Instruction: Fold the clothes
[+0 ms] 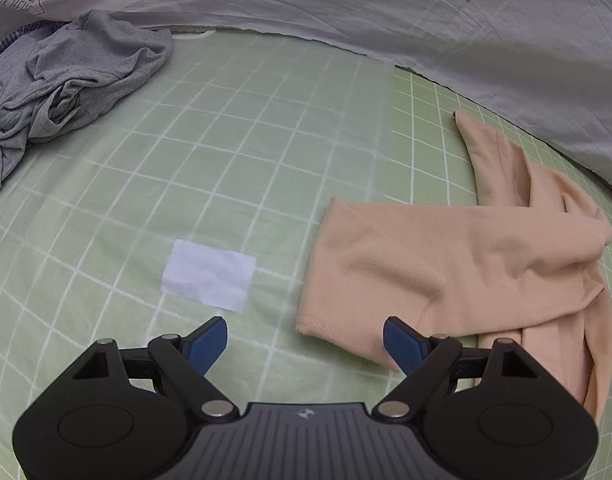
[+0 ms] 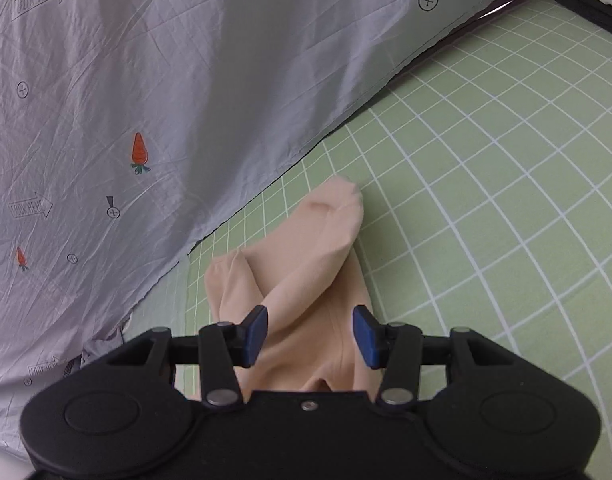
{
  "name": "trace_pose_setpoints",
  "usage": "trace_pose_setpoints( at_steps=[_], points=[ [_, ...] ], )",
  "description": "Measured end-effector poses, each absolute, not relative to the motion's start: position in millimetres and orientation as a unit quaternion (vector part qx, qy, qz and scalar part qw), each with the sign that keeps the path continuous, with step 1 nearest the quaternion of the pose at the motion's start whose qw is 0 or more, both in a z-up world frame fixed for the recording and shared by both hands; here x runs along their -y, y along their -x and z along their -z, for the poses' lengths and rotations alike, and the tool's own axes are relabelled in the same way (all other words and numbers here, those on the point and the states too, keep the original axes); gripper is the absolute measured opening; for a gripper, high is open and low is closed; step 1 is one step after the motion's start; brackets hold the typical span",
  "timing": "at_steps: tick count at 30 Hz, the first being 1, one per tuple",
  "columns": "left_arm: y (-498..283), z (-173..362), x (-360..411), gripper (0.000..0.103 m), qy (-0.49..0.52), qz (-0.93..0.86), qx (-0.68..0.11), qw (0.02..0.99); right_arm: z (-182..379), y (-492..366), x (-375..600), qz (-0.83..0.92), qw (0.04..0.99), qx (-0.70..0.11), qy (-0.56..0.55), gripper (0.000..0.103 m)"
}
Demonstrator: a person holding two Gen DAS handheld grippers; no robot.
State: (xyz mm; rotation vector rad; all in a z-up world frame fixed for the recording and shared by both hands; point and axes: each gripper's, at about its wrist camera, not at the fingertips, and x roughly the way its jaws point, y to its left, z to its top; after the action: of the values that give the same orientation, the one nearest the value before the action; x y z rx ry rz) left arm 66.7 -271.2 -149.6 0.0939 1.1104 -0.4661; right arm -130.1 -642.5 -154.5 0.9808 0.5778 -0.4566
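- Now the left gripper [image 1: 305, 340] is hovering low over a green sheet with a white grid [image 1: 234, 128], its blue-padded fingers [image 1: 208, 342] spread wide and gripping nothing.
- A peach garment [image 1: 445, 264] is lying partly folded on the sheet, ahead and to the right of that gripper; its stitched hem is sitting just beside the right-hand finger pad, and whether the two are touching cannot be told.
- One narrow part of the peach garment is stretching away toward the far edge, where a grey-white cover printed with carrots [image 1: 385, 12] is draping over the sheet.
- A small white rectangular slip [image 1: 209, 275] is lying flat on the sheet just ahead of the left-hand finger, apart from the peach garment.
- A crumpled grey garment [image 1: 62, 84] is sitting in a heap at the far left, well apart from the peach one, against the cover's edge.
- In the right wrist view, the right gripper [image 2: 310, 336] is sitting directly over the peach garment [image 2: 306, 264], its fingers [image 2: 254, 334] spread with the fabric passing between them, not pinched.
- Beyond it, the garment's narrow end is pointing away across the green sheet [image 2: 485, 200], with the carrot-print cover [image 2: 146, 80] filling the left side.
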Motion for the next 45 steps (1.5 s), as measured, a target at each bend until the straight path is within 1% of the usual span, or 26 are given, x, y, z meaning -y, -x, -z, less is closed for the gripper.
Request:
trace_pose_setpoints(
  at_steps=[4, 6, 8, 9, 10, 11, 12, 13, 14, 16, 18, 23, 25, 29, 33, 37, 45],
  points=[
    [-83.3, 156.7, 278.5, 0.084, -0.020, 0.215, -0.533, 0.818, 164.0, 109.6, 663.4, 0.221, 0.803, -0.271, -0.483, 0.048],
    [-86.4, 158.5, 280.7, 0.082, -0.012, 0.210, -0.531, 0.820, 170.0, 102.1, 672.5, 0.224, 0.795, -0.268, -0.496, 0.046],
    [-87.0, 158.1, 282.7, 0.076, -0.015, 0.202, -0.528, 0.825, 172.0, 100.7, 677.1, 0.229, 0.791, -0.263, -0.503, 0.033],
    [-86.7, 157.4, 283.4, 0.069, -0.021, 0.197, -0.525, 0.828, 172.9, 100.0, 679.3, 0.231, 0.789, -0.260, -0.507, 0.032],
    [-86.1, 156.2, 283.4, 0.057, -0.030, 0.193, -0.521, 0.831, 172.0, 98.7, 679.6, 0.230, 0.792, -0.261, -0.501, 0.027],
    [-86.1, 155.2, 282.6, 0.049, -0.034, 0.193, -0.516, 0.834, 171.1, 97.4, 679.9, 0.230, 0.796, -0.261, -0.496, 0.019],
    [-87.7, 155.7, 280.5, 0.028, -0.023, 0.199, -0.520, 0.830, 170.2, 96.1, 680.2, 0.229, 0.799, -0.262, -0.491, 0.016],
    [-89.8, 156.7, 277.9, 0.014, -0.008, 0.206, -0.527, 0.825, 168.7, 95.0, 679.8, 0.229, 0.803, -0.262, -0.484, 0.011],
    [-90.5, 157.1, 276.7, 0.012, 0.000, 0.209, -0.528, 0.823, 167.1, 93.9, 679.3, 0.229, 0.807, -0.263, -0.477, 0.007],
    [-90.4, 157.1, 275.5, 0.007, 0.009, 0.210, -0.527, 0.824, 164.0, 92.2, 679.7, 0.228, 0.813, -0.261, -0.469, 0.005],
    [-90.2, 154.1, 273.3, 0.005, 0.020, 0.211, -0.523, 0.825, 160.8, 91.1, 681.2, 0.226, 0.817, -0.255, -0.465, 0.004],
    [-88.0, 128.8, 262.2, 0.004, 0.062, 0.217, -0.502, 0.835, 146.1, 89.8, 685.1, 0.223, 0.831, -0.230, -0.454, 0.003],
    [-86.5, 106.2, 256.1, 0.003, 0.085, 0.220, -0.486, 0.842, 138.8, 90.4, 688.0, 0.226, 0.836, -0.219, -0.449, 0.003],
    [-79.5, 42.2, 248.6, 0.003, 0.107, 0.250, -0.420, 0.866, 125.8, 92.0, 694.3, 0.226, 0.842, -0.195, -0.449, 0.003],
    [-80.7, 5.2, 243.5, 0.003, 0.118, 0.251, -0.374, 0.885, 116.4, 79.5, 693.3, 0.214, 0.852, -0.189, -0.438, 0.003],
    [-93.6, 9.3, 238.5, 0.003, 0.119, 0.231, -0.376, 0.889, 111.2, 58.3, 687.3, 0.197, 0.864, -0.195, -0.420, 0.003],
    [-117.0, 84.3, 211.5, 0.004, 0.166, 0.162, -0.468, 0.852, 135.2, 5.3, 677.3, 0.180, 0.871, -0.254, -0.381, 0.003]
  ],
)
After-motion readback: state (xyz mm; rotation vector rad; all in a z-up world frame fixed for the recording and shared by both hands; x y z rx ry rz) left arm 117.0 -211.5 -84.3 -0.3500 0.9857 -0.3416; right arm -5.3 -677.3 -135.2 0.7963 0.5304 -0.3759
